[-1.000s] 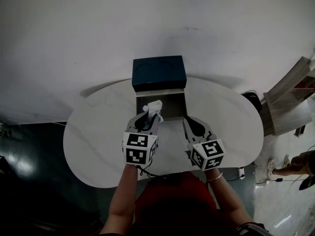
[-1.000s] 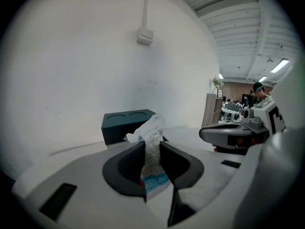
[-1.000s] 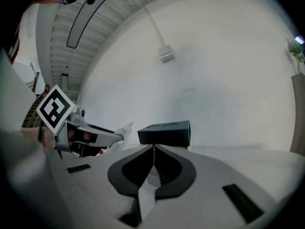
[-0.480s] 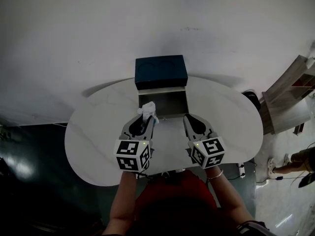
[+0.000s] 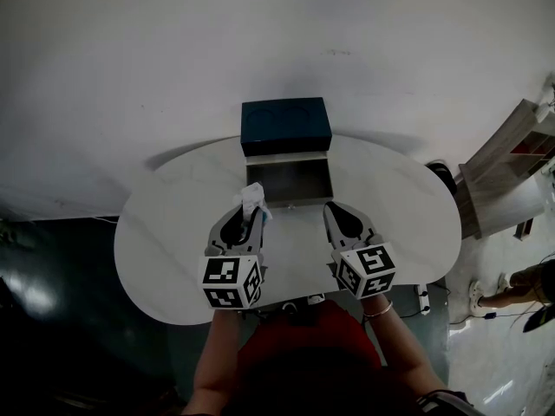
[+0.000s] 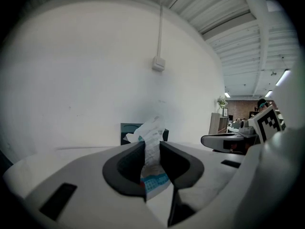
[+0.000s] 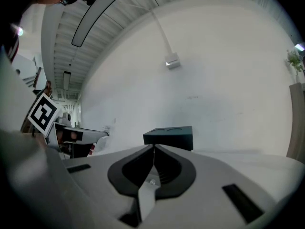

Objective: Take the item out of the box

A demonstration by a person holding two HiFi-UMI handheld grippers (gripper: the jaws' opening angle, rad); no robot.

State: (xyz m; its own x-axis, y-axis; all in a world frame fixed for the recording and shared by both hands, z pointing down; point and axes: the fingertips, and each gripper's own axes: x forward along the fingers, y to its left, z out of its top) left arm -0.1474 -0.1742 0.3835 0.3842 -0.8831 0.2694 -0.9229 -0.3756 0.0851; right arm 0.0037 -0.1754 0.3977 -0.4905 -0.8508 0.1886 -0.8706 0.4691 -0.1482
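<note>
The box (image 5: 288, 180) stands open at the far middle of the round white table (image 5: 165, 241), its dark blue lid (image 5: 286, 126) raised behind the grey tray. My left gripper (image 5: 250, 211) is shut on a crumpled white packet with blue print (image 5: 253, 198), held just off the box's near left corner. In the left gripper view the packet (image 6: 153, 144) stands pinched between the dark pads of the left gripper (image 6: 152, 149), with the lid (image 6: 127, 130) behind it. My right gripper (image 5: 334, 211) is shut and empty, near the box's right front corner. In the right gripper view the right gripper (image 7: 153, 148) points at the lid (image 7: 170, 135).
A wooden shelf unit (image 5: 512, 176) stands beyond the table's right side. A power strip (image 5: 425, 299) and a person's feet (image 5: 512, 295) are on the floor at the right. A white wall rises behind the table.
My left gripper has drawn back toward me and to the left, carrying the packet from over the open box to its near left corner. The right gripper has stayed put.
</note>
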